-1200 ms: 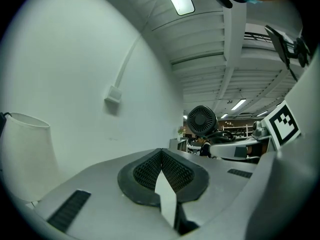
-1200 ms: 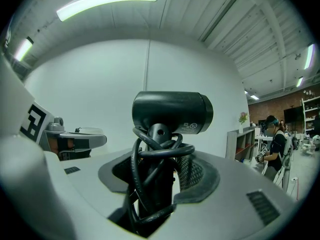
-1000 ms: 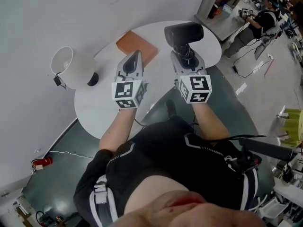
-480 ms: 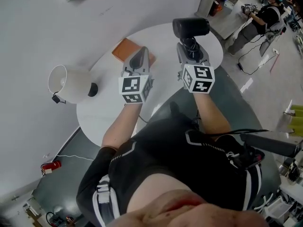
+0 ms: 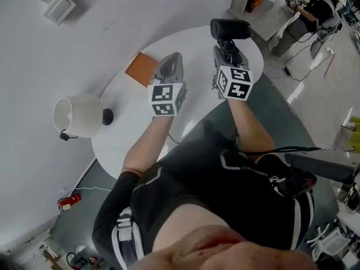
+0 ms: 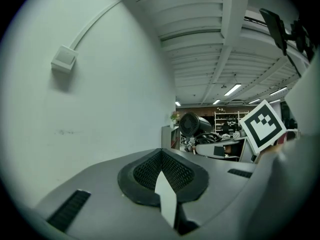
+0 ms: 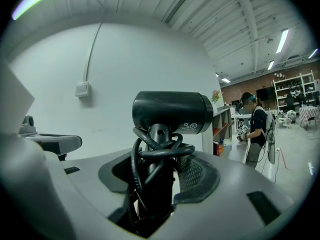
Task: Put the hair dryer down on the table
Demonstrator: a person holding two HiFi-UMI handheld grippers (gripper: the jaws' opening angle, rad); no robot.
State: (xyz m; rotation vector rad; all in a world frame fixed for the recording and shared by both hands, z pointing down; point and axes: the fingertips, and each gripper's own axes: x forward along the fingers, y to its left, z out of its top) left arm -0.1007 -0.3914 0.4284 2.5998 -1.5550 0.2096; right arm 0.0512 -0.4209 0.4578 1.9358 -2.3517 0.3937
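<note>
My right gripper [image 5: 226,50] is clamped on the hair dryer [image 5: 230,28]. In the right gripper view its fingers [image 7: 237,191] stand partly apart, with the black handle wedged between the mesh pads. The black cord [image 7: 161,150] is looped round that handle just above the grip, and the barrel sits crosswise at the far end.

From the head view, the dryer hangs over the far right part of the round white worktop [image 5: 132,125], close to its edge. I cannot tell whether any part of it touches the surface.

My left gripper [image 5: 175,58] is just beside the right one, over the middle of the worktop. Its fingers [image 6: 95,196] are brought together at the tips with nothing between them. In the left gripper view I can see the dryer's round rear grille and the right gripper's marker cube [image 6: 262,125] off to the right.

An orange-brown book [image 5: 140,69] lies flat on the worktop, left of the left gripper. A table lamp [image 5: 79,116] with a white shade stands at the worktop's left edge. A person [image 5: 312,16] stands well apart in the background, top right.
</note>
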